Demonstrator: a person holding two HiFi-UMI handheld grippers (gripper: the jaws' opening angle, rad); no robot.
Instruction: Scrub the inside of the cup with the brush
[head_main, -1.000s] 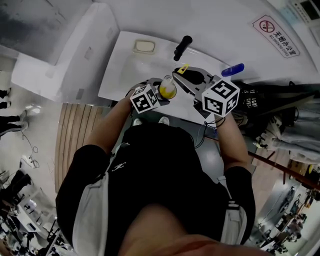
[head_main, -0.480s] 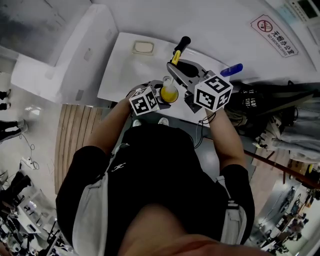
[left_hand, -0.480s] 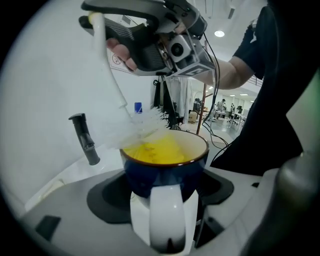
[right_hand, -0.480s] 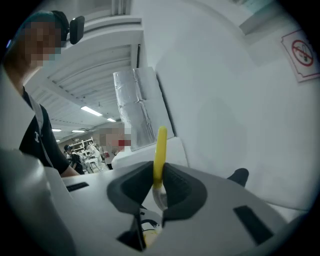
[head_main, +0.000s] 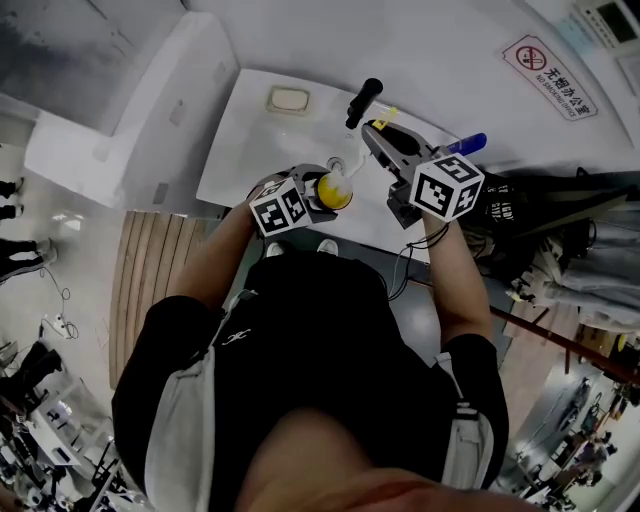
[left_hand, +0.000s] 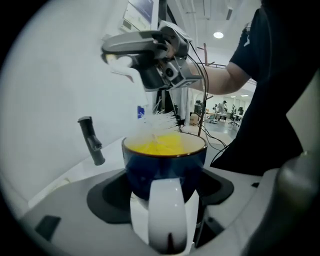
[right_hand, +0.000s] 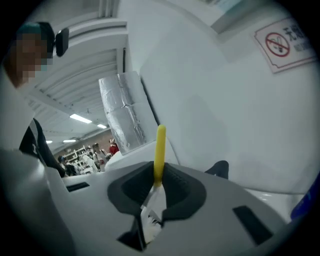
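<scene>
L gripper (left_hand: 163, 196) clamped on cup (left_hand: 165, 167): blue outside, yellow inside, white handle toward me at 6 o'clock. R gripper (right_hand: 156, 195), at 1 o'clock of cup, pinching brush (right_hand: 160, 145) by yellow handle. White bristles (left_hand: 161, 121) just above cup's far rim. Black faucet (head_main: 364, 102) at 12 o'clock, over white basin (head_main: 250, 130).

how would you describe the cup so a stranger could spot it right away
Find the white sink with the black tap; at its near edge the left gripper holds the cup. It is the only vessel there: dark blue outside, bright yellow inside, white handle.
</scene>
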